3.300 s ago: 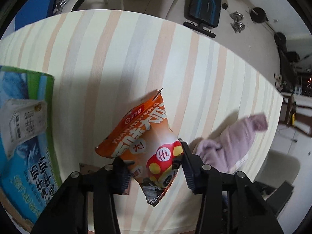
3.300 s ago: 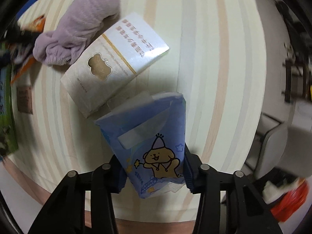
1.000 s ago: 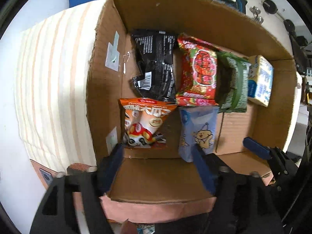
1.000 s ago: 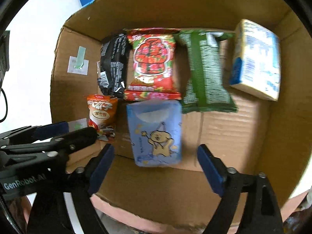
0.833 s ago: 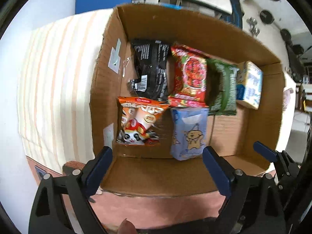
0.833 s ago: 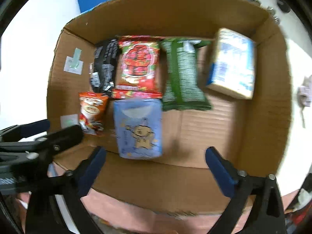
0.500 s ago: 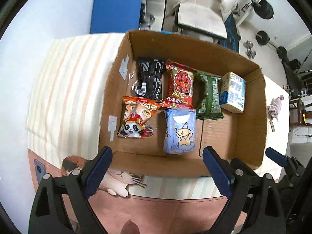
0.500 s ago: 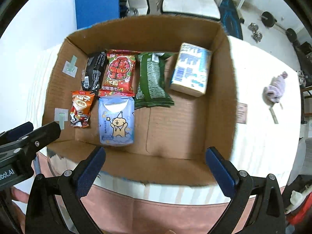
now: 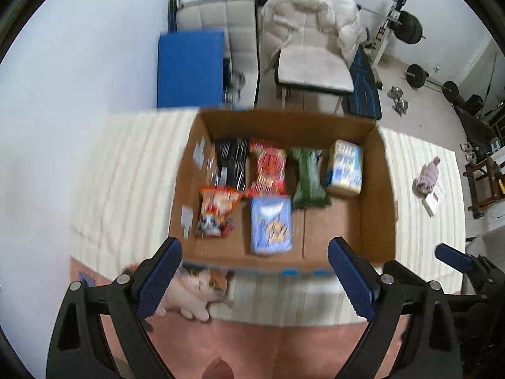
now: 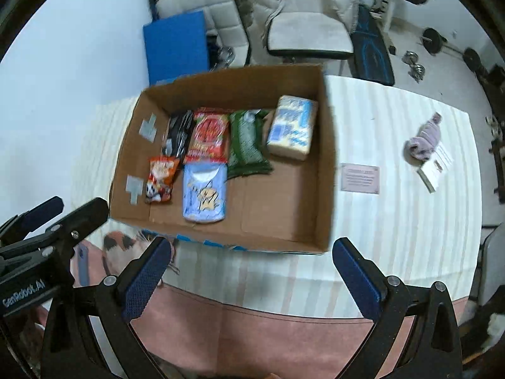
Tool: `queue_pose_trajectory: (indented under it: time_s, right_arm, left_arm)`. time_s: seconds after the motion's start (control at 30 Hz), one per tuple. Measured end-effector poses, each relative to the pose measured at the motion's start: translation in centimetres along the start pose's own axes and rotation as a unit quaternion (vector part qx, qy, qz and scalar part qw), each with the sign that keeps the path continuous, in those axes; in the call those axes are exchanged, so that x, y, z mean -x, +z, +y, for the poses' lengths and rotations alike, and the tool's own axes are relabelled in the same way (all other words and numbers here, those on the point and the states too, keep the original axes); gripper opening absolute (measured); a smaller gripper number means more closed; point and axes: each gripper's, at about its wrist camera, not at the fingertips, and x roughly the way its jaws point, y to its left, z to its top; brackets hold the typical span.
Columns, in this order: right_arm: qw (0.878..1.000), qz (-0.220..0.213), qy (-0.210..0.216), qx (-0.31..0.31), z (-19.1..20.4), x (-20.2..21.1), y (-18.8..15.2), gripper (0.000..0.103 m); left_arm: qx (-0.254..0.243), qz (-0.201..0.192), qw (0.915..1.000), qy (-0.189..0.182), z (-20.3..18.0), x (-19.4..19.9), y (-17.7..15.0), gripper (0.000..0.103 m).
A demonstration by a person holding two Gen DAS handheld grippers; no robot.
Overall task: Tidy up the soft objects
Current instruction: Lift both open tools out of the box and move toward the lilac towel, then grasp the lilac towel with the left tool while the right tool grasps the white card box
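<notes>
An open cardboard box (image 9: 377, 195) (image 10: 325, 164) stands on the striped table. Inside lie an orange snack bag (image 9: 216, 210) (image 10: 160, 179), a blue tissue pack (image 9: 270, 224) (image 10: 204, 196), a black packet (image 9: 232, 164), a red packet (image 9: 268, 172), a green packet (image 9: 307, 178) and a white-blue pack (image 9: 344, 167) (image 10: 292, 128). My left gripper (image 9: 254, 274) is open and empty, high above the box's near edge. My right gripper (image 10: 249, 274) is open and empty, also raised above the near edge. A purple soft cloth (image 9: 427, 175) (image 10: 426, 137) lies on the table to the right.
A white paper box (image 10: 437, 167) lies beside the purple cloth. A pink card (image 10: 359, 178) lies right of the cardboard box. A pink cloth with a cat picture (image 9: 195, 293) hangs at the table's near edge. A chair (image 9: 312, 63) and a blue mat (image 9: 189, 69) stand behind.
Both grippers let go of the orange bag and blue pack in the box, opened wide, and have since risen up and back; the box now looks smaller.
</notes>
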Motion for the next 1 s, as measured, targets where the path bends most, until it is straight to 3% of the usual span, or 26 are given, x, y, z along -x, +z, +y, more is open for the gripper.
queue_pose_trajectory:
  time_s: [0.13, 0.33, 0.5, 0.67, 0.77, 0.93, 0.97, 1.0]
  right_arm:
    - [0.999, -0.029, 0.008, -0.045, -4.7, 2.5, 0.7, 0.103]
    - [0.989, -0.057, -0.01, -0.133, -15.9, 4.7, 2.9, 0.103]
    - [0.971, -0.036, -0.042, -0.232, -27.7, 1.6, 4.9, 0.103]
    - [0.952, -0.001, -0.069, -0.297, -36.8, -2.5, 5.1, 0.1]
    - [0.944, 0.016, -0.076, -0.32, -40.5, -4.3, 4.8, 0.092]
    - [0.935, 0.036, -0.076, -0.344, -44.3, -6.6, 4.3, 0.082]
    - [0.934, 0.04, -0.073, -0.348, -44.7, -6.9, 4.2, 0.081]
    - [0.933, 0.043, -0.069, -0.351, -45.1, -7.3, 4.2, 0.081]
  left_arm:
    - [-0.042, -0.053, 0.9977, -0.007, -5.5, 1.3, 2.5, 0.095]
    - [-0.137, -0.062, 0.9886, 0.004, -17.7, -1.6, 7.1, 0.099]
    - [-0.218, -0.024, 0.9757, 0.014, -29.0, -8.2, 9.7, 0.099]
    - [-0.28, 0.069, 0.9572, -0.021, -39.1, -17.0, 10.3, 0.099]
    - [-0.306, 0.112, 0.945, -0.027, -43.0, -21.5, 9.8, 0.099]
    - [-0.321, 0.175, 0.93, -0.039, -46.1, -26.5, 8.6, 0.098]
    - [-0.317, 0.186, 0.929, -0.042, -46.4, -27.2, 8.6, 0.094]
    - [-0.311, 0.192, 0.9296, -0.046, -46.4, -27.7, 8.7, 0.075]
